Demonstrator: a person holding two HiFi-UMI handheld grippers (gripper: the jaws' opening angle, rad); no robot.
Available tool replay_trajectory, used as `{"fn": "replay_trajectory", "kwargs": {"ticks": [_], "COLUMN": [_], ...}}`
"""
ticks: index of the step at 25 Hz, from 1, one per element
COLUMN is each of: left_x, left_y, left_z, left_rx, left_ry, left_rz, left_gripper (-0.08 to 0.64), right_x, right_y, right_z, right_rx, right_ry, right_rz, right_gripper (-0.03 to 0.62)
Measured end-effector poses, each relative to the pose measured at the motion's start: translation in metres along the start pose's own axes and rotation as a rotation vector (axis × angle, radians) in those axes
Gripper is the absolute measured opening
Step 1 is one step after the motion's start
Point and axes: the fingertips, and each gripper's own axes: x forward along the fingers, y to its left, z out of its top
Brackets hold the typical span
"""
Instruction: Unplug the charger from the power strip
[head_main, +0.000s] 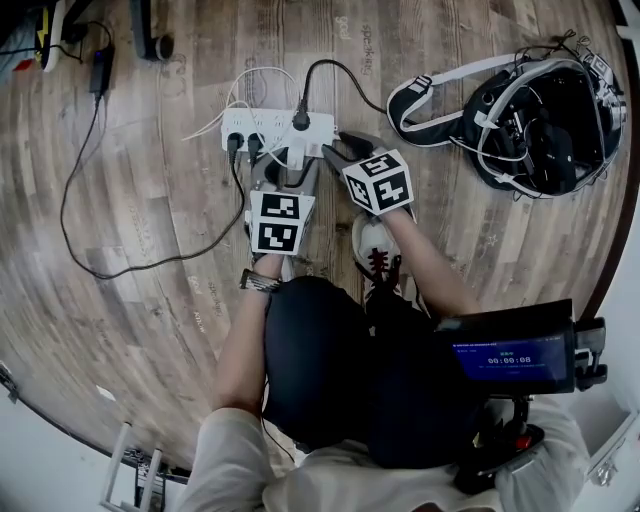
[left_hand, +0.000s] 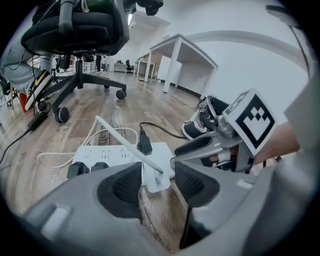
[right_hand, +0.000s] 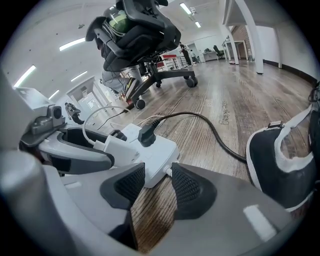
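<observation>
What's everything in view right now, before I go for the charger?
floor: one, brown wood-look planks
power strip: one, white, on the floor, centre
charger: one, white, white cable, at the power strip's near edge
plugs: three, black, in the power strip
power adapter: one, black, floor far left, black cable trailing
office chair: one, black, beyond the power strip
backpack: one, black with white straps, floor right
left gripper: one, grey, jaws open, charger between them
right gripper: one, grey, jaws apart at the power strip's right end; grip unclear

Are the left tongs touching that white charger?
Cannot tell: left gripper view shows white charger between left tongs, a gap at one pad, the other side unclear.
</observation>
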Motion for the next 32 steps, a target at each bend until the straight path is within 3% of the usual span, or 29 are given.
{"fn": "replay_trajectory", "kwargs": {"ticks": [8, 19, 32], "left_x": [0.005, 0.004, 0.002], "left_y": [0.007, 0.011, 0.011], "left_z": [-0.008, -0.006, -0.005], "left_rx": [-0.008, -0.083, -0.059], "left_ry": [0.044, 0.071, 0.084], "left_rz": [0.041, 0.009, 0.044], "left_gripper": [0.178, 0.15, 0.147], "right_x": [0.001, 0.001, 0.001], "right_y": [0.0, 0.0, -0.001], "right_z": [0.0, 0.0, -0.002], "right_rx": [-0.005, -0.017, -0.003], "right_ry": [-0.005, -0.01, -0.014], "right_rz": [0.0, -0.016, -0.018], "right_gripper": [0.17, 0.17, 0.17]}}
